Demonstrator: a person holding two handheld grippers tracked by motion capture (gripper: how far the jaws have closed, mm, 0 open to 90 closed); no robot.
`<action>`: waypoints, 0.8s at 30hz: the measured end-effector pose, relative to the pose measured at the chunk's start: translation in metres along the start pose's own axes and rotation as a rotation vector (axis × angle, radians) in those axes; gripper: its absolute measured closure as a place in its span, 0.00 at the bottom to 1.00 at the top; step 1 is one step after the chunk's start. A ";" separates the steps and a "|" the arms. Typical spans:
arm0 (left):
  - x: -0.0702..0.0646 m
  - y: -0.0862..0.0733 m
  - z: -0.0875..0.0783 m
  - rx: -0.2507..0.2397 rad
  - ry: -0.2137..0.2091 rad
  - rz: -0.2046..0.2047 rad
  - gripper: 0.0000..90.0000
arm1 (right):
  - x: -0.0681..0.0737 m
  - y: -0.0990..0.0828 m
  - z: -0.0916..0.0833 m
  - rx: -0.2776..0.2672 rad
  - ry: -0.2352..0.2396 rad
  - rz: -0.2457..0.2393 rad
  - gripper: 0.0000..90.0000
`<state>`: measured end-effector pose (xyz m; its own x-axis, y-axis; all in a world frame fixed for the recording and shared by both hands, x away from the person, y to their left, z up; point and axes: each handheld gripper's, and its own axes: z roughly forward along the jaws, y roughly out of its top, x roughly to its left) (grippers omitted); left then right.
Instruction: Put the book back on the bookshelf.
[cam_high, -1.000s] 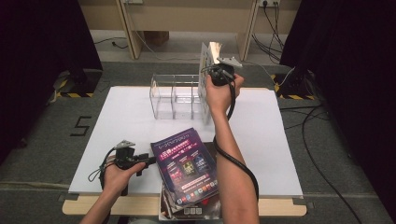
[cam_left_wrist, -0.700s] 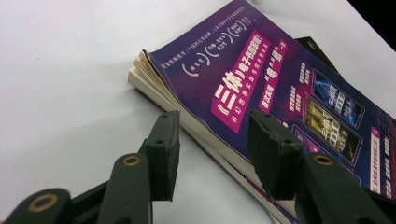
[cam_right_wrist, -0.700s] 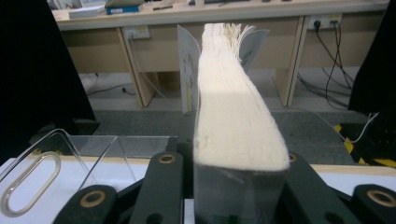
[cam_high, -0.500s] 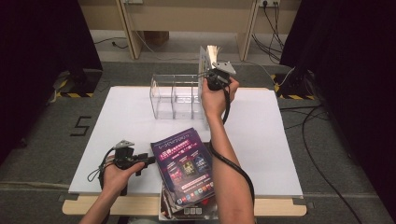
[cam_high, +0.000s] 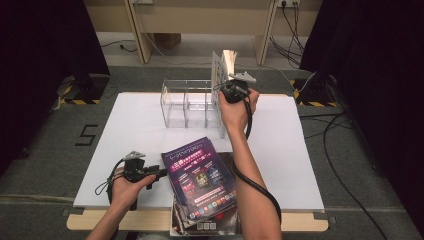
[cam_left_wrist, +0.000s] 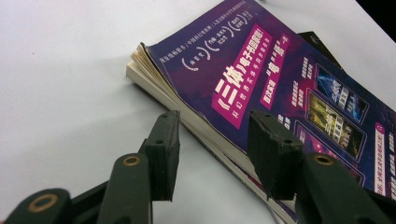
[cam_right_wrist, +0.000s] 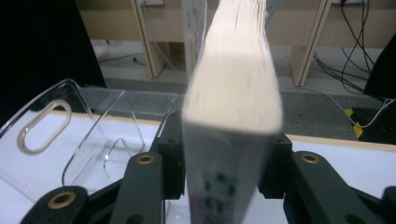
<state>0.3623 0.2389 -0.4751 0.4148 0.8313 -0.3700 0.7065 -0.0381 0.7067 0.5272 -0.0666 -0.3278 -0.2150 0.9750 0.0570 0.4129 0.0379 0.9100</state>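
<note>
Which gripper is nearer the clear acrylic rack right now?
Right. The right gripper is at the clear rack's right end, its jaws just opened around an upright book. The left gripper is at the table's near edge, beside the purple magazine.

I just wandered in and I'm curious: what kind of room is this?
Probably a lab or studio set up for recording: black curtains flank a white-topped table, cables trail over the grey floor, and yellow-black hazard tape marks stand feet.
</note>
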 end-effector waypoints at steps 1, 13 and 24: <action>0.000 0.000 0.000 0.000 0.001 -0.001 0.60 | -0.001 0.000 -0.001 0.014 0.008 0.002 0.67; -0.001 -0.001 -0.002 -0.001 0.003 -0.008 0.59 | -0.016 -0.005 -0.024 0.080 0.088 0.065 0.63; -0.002 0.000 -0.004 -0.005 0.001 -0.005 0.59 | -0.015 -0.009 -0.046 0.060 0.108 0.057 0.60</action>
<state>0.3594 0.2399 -0.4721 0.4103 0.8323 -0.3728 0.7056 -0.0308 0.7079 0.4859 -0.0915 -0.3180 -0.2820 0.9468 0.1549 0.4786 -0.0011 0.8780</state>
